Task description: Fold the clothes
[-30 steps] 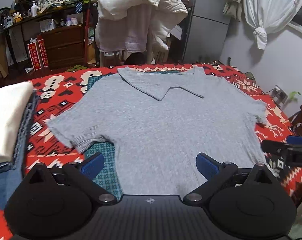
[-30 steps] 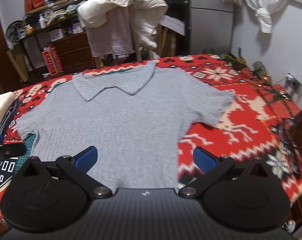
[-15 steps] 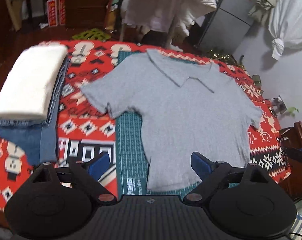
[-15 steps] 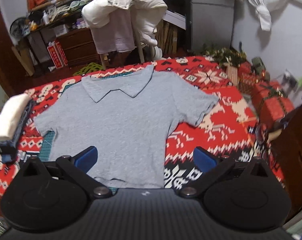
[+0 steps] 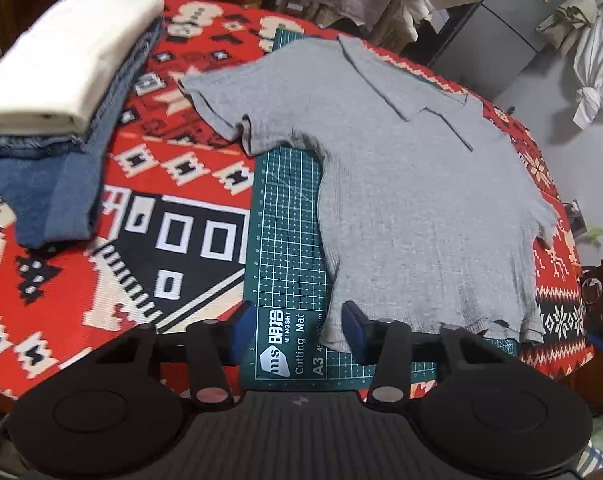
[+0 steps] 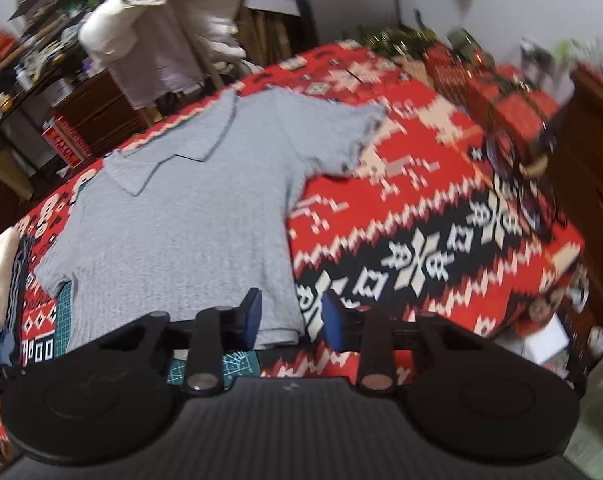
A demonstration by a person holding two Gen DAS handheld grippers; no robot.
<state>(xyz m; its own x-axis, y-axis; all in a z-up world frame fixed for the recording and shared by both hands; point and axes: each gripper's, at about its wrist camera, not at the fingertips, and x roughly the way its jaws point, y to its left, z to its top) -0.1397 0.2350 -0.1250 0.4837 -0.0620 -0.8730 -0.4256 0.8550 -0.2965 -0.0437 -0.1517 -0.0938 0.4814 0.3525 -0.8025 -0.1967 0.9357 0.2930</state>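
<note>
A grey short-sleeved collared shirt (image 5: 413, 184) lay flat on the red patterned blanket (image 5: 173, 208) and green cutting mat (image 5: 289, 240). Only the left view showed folded jeans (image 5: 57, 184); the right showed a clothes-draped chair (image 6: 173, 36). The left gripper (image 5: 297, 330) and right gripper (image 6: 289, 316) were partly parted, holding nothing.

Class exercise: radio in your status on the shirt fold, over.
Left hand-held gripper and right hand-held gripper open, empty, at the hem. Grey shirt flat, unfolded. Folded pile well clear.
</note>
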